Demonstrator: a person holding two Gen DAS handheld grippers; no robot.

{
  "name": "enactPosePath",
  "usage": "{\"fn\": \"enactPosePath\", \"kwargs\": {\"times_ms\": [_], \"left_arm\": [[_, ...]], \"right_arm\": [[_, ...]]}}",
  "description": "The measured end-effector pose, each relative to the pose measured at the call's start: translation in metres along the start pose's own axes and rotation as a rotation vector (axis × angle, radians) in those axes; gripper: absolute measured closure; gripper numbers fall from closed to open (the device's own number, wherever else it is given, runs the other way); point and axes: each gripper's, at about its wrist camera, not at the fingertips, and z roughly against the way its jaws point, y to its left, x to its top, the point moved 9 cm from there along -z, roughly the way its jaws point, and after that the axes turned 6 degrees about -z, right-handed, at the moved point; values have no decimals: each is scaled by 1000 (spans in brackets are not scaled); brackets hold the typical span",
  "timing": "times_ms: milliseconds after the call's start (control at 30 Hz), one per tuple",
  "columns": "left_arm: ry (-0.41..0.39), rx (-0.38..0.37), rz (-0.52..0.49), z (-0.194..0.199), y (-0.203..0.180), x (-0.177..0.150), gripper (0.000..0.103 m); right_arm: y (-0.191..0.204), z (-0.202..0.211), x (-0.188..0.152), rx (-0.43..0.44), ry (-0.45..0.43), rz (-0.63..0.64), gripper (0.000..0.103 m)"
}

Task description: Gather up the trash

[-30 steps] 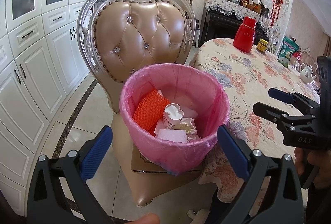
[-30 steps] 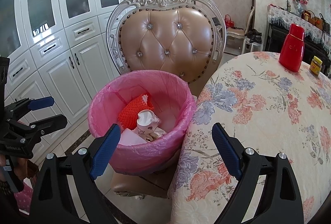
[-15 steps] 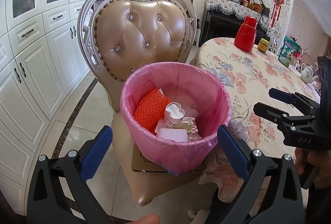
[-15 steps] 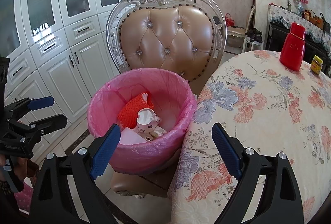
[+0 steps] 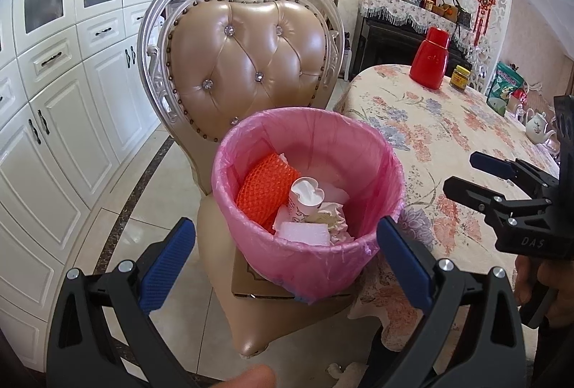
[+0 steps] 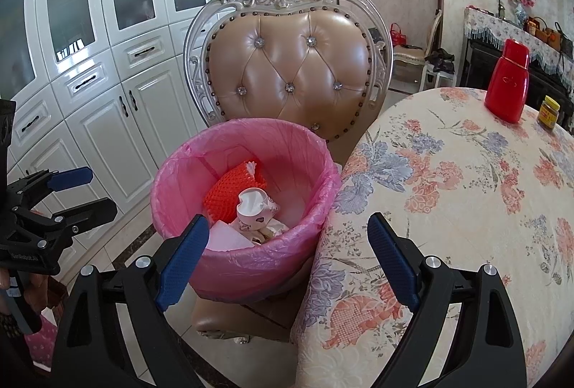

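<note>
A pink-lined bin (image 5: 308, 194) stands upright at the centre of the left wrist view, mouth facing up, resting on a flat cardboard box (image 5: 265, 284) on the seat of a padded chair (image 5: 247, 65). Inside it, an orange net (image 5: 267, 189) leans along the left wall, a crumpled paper cup (image 5: 305, 203) lies tilted with its open end up toward the camera, and a white foam piece (image 5: 303, 233) lies flat at the near edge. The left gripper (image 5: 287, 259) fills the bottom of its own frame, level and aimed at the bin, fingers spread wide and holding nothing. The right gripper (image 6: 285, 257) sits at the bottom of its view, pointed between the bin and the flowered table (image 6: 466, 194), fingers likewise apart and empty. A red flask (image 6: 507, 81) and a small jar (image 6: 549, 112) stand at the upper right.
</note>
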Motion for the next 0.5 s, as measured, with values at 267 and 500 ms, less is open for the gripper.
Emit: {"fn": "enactPosePath", "kwargs": {"times_ms": [267,500], "left_arm": [[1,1,-15,1,-2,1,5],[6,-5,-27,0,-6,-1,5]], "right_arm": [[0,0,0,0,1,1,18],[1,-1,0,1,4,4,18]]}}
